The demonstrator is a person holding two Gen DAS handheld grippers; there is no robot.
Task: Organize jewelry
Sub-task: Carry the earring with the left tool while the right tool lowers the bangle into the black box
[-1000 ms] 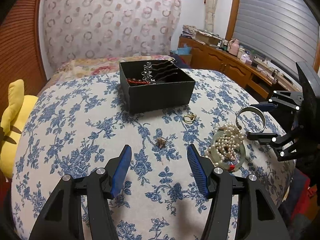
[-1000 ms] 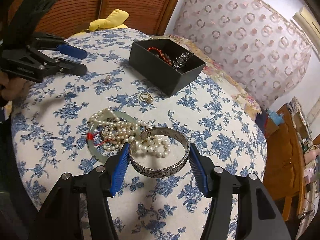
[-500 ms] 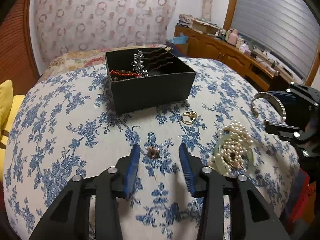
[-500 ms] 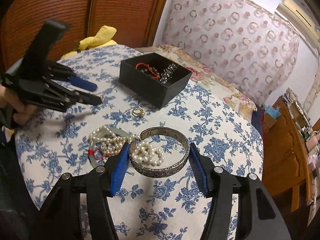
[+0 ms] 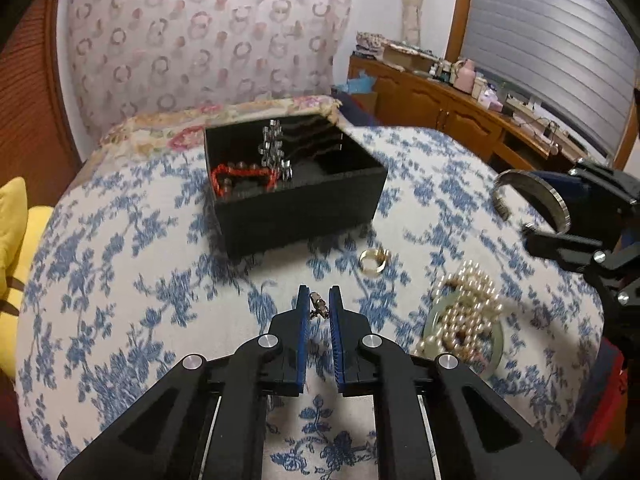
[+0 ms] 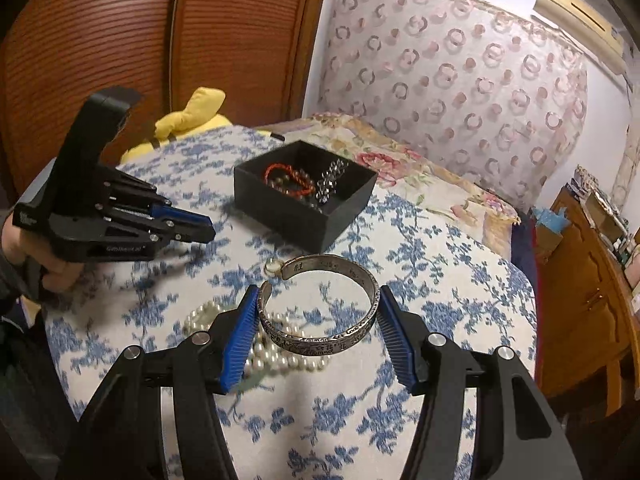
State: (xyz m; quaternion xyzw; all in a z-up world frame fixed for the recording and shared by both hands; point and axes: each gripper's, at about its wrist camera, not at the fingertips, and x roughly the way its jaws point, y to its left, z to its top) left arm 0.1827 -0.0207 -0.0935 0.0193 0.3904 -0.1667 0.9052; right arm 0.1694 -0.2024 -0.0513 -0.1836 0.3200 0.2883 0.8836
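My left gripper [image 5: 319, 295] is shut on a small metal earring [image 5: 318, 306] and holds it above the flowered cloth, in front of the black box [image 5: 294, 204]. The box holds a red bracelet [image 5: 236, 174] and a silver hairpin [image 5: 276, 156]. My right gripper [image 6: 318, 300] is shut on an engraved silver cuff bangle [image 6: 320, 312], lifted above the table; it also shows in the left wrist view [image 5: 532, 196]. A gold ring [image 5: 374, 260], a pearl necklace [image 5: 468, 312] and a jade bangle [image 5: 494, 354] lie on the cloth.
The round table has a blue-flowered cloth [image 5: 120, 280]. A yellow plush toy [image 6: 192, 116] sits at its far left edge. A wooden sideboard [image 5: 460, 116] with clutter stands at the right. A wooden sliding door [image 6: 160, 40] is behind.
My left gripper closed on the earring and lifted it off the cloth. My right gripper rose with the silver bangle, away from the pearls.
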